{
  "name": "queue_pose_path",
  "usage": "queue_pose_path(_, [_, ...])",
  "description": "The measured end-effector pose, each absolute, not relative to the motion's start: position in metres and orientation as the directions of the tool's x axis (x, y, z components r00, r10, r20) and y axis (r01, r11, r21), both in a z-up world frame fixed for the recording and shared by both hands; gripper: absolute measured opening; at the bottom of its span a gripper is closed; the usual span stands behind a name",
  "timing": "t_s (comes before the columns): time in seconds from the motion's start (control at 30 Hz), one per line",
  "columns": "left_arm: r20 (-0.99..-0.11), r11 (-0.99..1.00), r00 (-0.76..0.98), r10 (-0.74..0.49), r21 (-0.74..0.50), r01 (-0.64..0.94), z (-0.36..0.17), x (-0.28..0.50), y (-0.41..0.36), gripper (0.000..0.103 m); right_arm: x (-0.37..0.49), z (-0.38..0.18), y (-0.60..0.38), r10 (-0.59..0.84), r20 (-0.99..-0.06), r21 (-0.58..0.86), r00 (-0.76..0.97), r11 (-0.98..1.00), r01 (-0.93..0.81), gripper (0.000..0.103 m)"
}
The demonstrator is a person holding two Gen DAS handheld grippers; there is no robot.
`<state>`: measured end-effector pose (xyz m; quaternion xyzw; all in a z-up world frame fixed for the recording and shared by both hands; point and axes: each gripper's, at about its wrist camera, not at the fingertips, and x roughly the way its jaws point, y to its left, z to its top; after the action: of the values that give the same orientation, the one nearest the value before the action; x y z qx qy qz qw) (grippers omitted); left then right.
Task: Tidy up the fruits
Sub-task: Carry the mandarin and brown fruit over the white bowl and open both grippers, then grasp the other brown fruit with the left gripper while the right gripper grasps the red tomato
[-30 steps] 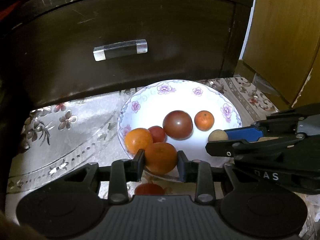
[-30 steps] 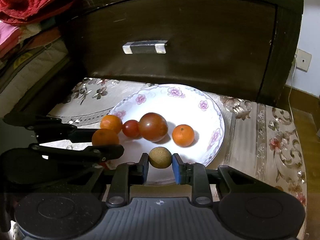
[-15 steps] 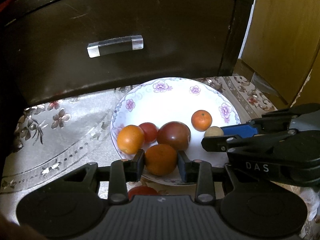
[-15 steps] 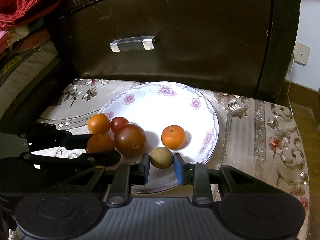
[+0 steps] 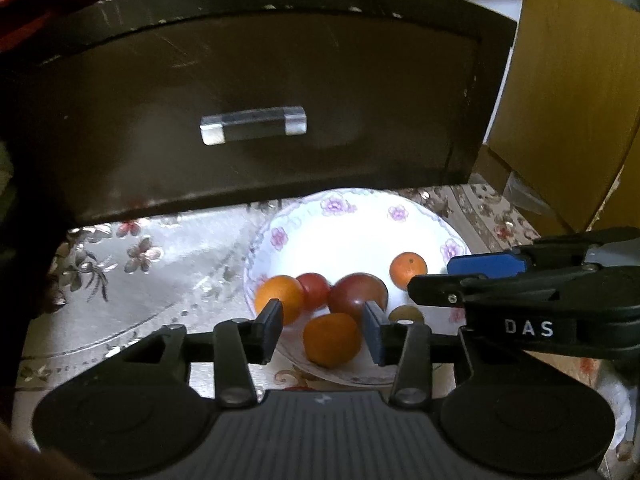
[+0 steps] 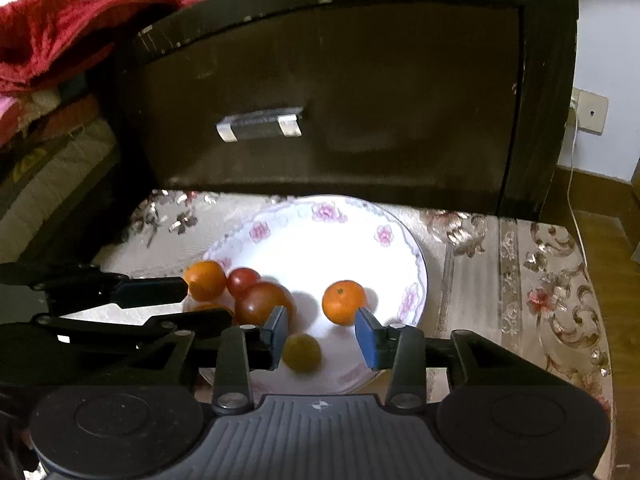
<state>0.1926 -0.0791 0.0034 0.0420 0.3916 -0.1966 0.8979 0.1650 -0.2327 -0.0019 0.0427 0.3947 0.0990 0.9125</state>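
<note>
The fruits all lie in the white flowered plate (image 6: 416,276), which rests on the patterned tabletop (image 6: 520,280) in front of a dark drawer (image 6: 360,100). In the left wrist view, an orange (image 5: 331,339) sits near the front rim of the plate, between the fingers of the left tongs (image 5: 323,332). These tongs are spread, and I see a gap on both sides of the fruit, so nothing is pinched. Behind this orange there is a large dark red tomato (image 5: 357,297), a smaller red tomato (image 5: 314,290) and a second orange (image 5: 279,299), all touching each other in one group. A small mandarin (image 6: 344,302) stands apart on the right part of the plate.

In the right wrist view, a small brownish-green round fruit (image 6: 302,353) lies on the plate, between the fingers of the right tongs (image 6: 321,340). It is just beside the left finger, and I cannot tell if it touches. These tongs are spread too and hold nothing.

My judgement is that the step in hand is the release of two fruits into the plate, and the task looks almost finished. The next move probably calls for pulling both tongs straight back, without pushing the round fruits, because they can roll easily on the smooth plate.
</note>
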Motion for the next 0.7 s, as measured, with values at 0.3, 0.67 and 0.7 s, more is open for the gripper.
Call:
queue_pose_path(0.3, [-0.72,0.936,0.632,-0.285,-0.069,0.344,0.012,0.177,-0.051,0.049,0.146,0.009,-0.212,0.273,-0.697,0.168,0.663,0.961,-0.218,0.036])
queue_pose_path(0.67, [-0.773,0.945,0.589,-0.235,-0.04,0.324,-0.007,0.15,-0.007,0.05,0.123,-0.009,-0.174,0.343,-0.743,0.167,0.575,0.927,-0.337,0.036])
queue_pose_path(0.7, [-0.777,0.947,0.585,-0.232,-0.042,0.32,-0.009,0.149,-0.003,0.05,0.123,-0.01,-0.171,0.347,-0.746,0.168,0.569,0.924,-0.344,0.036])
